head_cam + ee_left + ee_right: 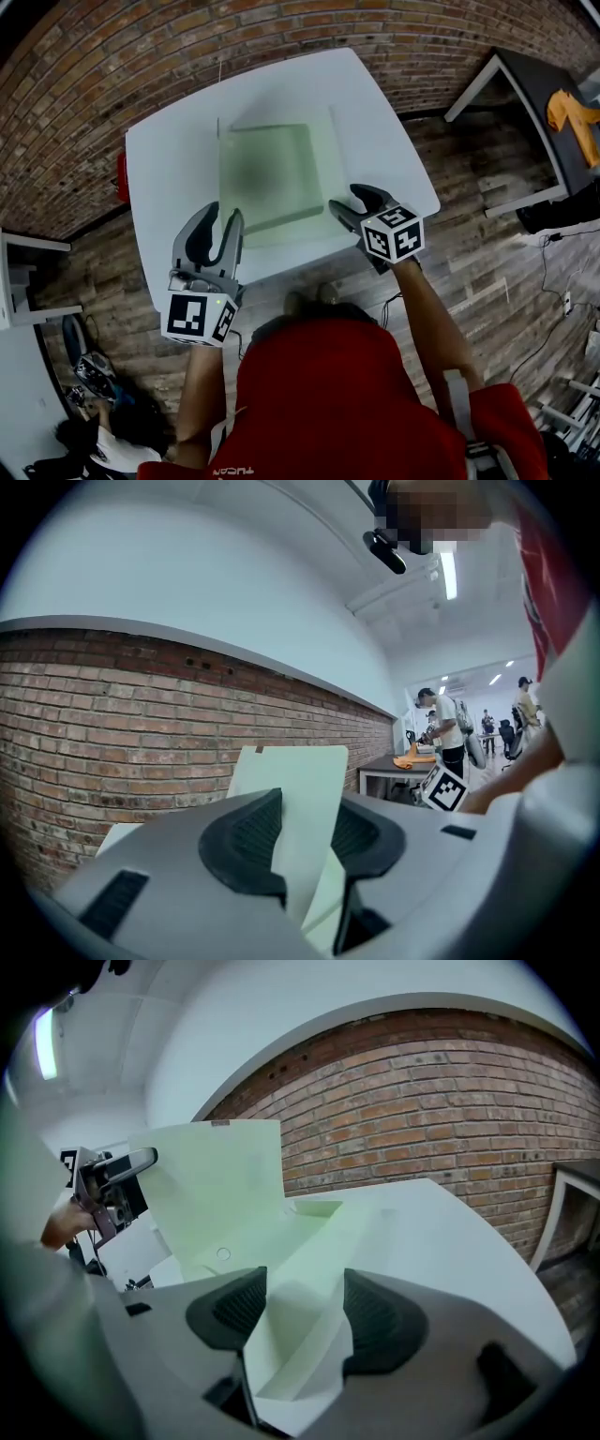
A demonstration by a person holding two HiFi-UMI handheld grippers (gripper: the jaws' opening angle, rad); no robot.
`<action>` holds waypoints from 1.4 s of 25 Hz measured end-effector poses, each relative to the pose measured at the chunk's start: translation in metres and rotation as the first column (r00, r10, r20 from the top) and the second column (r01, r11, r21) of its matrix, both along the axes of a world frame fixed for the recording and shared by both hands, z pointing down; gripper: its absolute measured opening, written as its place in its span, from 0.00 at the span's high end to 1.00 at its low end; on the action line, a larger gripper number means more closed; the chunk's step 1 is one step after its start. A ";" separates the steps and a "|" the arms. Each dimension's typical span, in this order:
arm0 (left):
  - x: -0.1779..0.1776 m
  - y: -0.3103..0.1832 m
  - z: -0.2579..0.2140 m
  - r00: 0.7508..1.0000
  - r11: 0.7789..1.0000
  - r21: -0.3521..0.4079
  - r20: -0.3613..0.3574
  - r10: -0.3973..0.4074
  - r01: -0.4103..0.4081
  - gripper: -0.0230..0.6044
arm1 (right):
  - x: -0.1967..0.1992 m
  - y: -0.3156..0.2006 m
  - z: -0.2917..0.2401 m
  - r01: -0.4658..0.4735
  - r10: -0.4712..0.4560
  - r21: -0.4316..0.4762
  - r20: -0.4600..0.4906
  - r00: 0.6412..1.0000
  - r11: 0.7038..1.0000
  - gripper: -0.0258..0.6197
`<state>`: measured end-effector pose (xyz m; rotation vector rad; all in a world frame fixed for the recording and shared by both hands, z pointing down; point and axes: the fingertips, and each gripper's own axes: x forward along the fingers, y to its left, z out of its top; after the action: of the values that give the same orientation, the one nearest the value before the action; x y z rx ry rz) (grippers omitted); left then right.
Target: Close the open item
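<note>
Pale green case (272, 178) lies open on the white counter (169, 159), just ahead of both grippers and between them. Its long axis runs away from the person.

Left gripper (223, 214) is at the case's near-left edge. In the left gripper view its pads are closed on the left flap (295, 789), which stands upright and rises above the gripper, filling the gap between the jaws.

Right gripper (349, 200) is at the near-right edge. In the right gripper view its jaws pinch the right flap (300, 1335), a creased sheet that angles forward and inward from the gripper. The left flap shows beyond it, upright, up and to its left.

Judgement: each gripper already has its own side, so neither is the nearer one. The body of the case lies inboard of both, to the right of the left gripper and to the left of the right one. Closing it calls for swinging each flap inward over the middle. Which flap goes under I cannot tell.
</note>
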<state>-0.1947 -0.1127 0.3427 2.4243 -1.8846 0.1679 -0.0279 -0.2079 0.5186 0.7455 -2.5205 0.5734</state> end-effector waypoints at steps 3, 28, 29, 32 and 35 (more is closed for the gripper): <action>0.013 -0.005 0.002 1.000 1.000 -0.007 0.007 0.023 -0.023 0.75 | -0.001 0.000 0.005 0.008 -0.008 -0.011 -0.001 1.000 1.000 0.59; 0.106 -0.046 0.038 0.974 0.971 -0.125 0.075 0.212 -0.202 0.78 | -0.004 -0.008 0.007 0.063 -0.061 -0.037 0.057 0.997 0.997 0.59; 0.109 -0.048 0.041 0.972 0.969 -0.132 0.083 0.221 -0.209 0.78 | -0.004 -0.008 0.007 0.064 -0.062 -0.036 0.058 0.996 0.997 0.59; 0.120 -0.054 0.052 0.965 0.961 -0.158 0.102 0.243 -0.225 0.78 | -0.004 -0.010 0.007 0.069 -0.068 -0.030 0.058 0.996 0.997 0.59; 0.132 -0.059 0.063 0.956 0.953 -0.185 0.127 0.265 -0.240 0.78 | -0.002 -0.012 0.007 0.075 -0.073 -0.024 0.062 0.995 0.997 0.59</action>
<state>-0.0626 -0.1714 0.4055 2.5883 -1.5279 0.5160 -0.0298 -0.2200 0.5251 0.6314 -2.5790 0.6109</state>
